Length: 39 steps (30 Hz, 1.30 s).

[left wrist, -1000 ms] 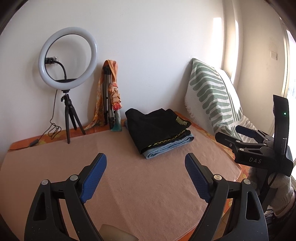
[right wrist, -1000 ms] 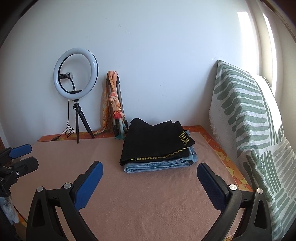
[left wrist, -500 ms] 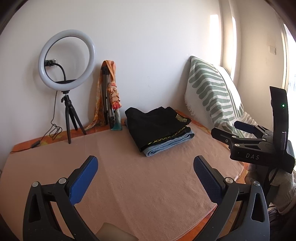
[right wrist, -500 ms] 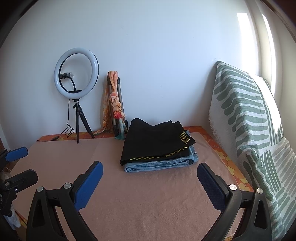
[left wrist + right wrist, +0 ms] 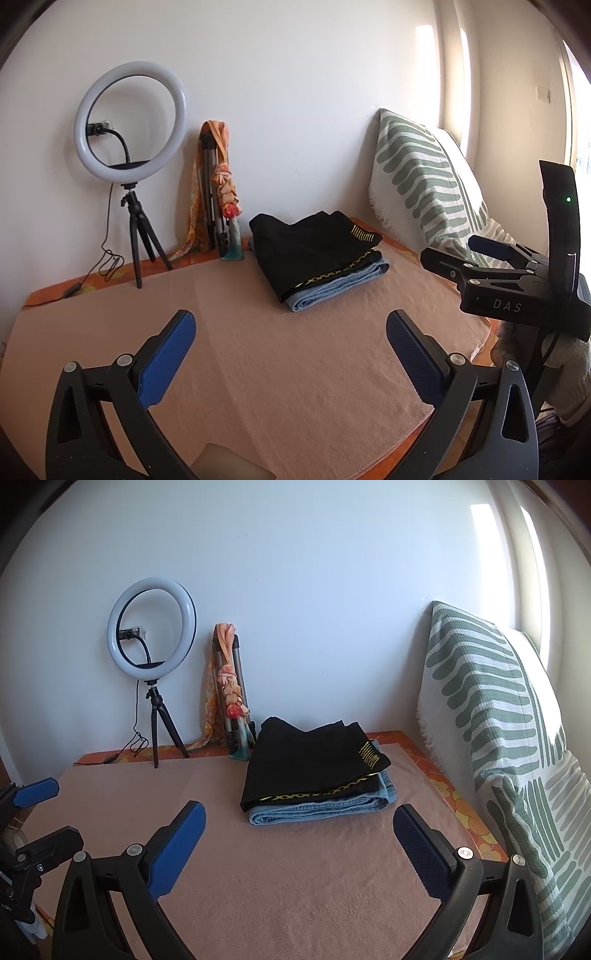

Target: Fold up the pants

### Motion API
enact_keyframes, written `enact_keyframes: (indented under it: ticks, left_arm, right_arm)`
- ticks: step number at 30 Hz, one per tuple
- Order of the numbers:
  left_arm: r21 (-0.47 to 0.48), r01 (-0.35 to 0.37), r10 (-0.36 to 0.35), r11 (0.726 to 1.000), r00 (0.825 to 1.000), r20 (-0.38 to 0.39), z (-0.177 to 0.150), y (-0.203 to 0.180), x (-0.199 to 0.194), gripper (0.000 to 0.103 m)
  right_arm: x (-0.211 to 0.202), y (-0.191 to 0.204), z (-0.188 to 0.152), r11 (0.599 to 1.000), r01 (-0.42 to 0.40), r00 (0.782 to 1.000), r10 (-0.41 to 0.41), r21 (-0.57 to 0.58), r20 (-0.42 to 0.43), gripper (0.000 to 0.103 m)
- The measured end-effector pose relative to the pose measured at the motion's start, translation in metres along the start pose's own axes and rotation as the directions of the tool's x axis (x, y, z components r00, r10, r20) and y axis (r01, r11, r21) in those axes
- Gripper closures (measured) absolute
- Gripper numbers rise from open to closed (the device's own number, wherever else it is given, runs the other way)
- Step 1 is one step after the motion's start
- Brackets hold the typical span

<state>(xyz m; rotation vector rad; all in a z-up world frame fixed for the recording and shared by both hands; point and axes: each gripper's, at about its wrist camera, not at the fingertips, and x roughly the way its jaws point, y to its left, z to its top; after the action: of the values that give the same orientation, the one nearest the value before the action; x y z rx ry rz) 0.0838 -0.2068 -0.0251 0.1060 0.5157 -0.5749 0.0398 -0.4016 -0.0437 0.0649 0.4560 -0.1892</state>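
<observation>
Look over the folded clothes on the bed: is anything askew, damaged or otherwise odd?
Only slightly: the black pants sit a little askew on the folded jeans, one corner overhanging the denim's right edge. Nothing looks spilled or damaged. Both grippers, left and right, are open and empty.

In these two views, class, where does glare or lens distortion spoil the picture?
Left wrist view: the window at right is blown out white, and the wall edges bow. Right wrist view: sunlight washes out the striped pillow top; dark fisheye corners.
</observation>
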Motion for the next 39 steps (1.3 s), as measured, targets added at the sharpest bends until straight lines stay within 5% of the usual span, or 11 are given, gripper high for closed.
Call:
enact_keyframes:
  ticks: [39]
  left_arm:
    - [-0.004, 0.015, -0.015, 1.0, 1.0, -0.004, 0.0022, -0.0023, 0.0009, 0.0]
  right_arm:
    - [-0.0008, 0.0082, -0.001, 1.0, -0.006, 1.0, 0.006, -0.007, 0.004, 0.0]
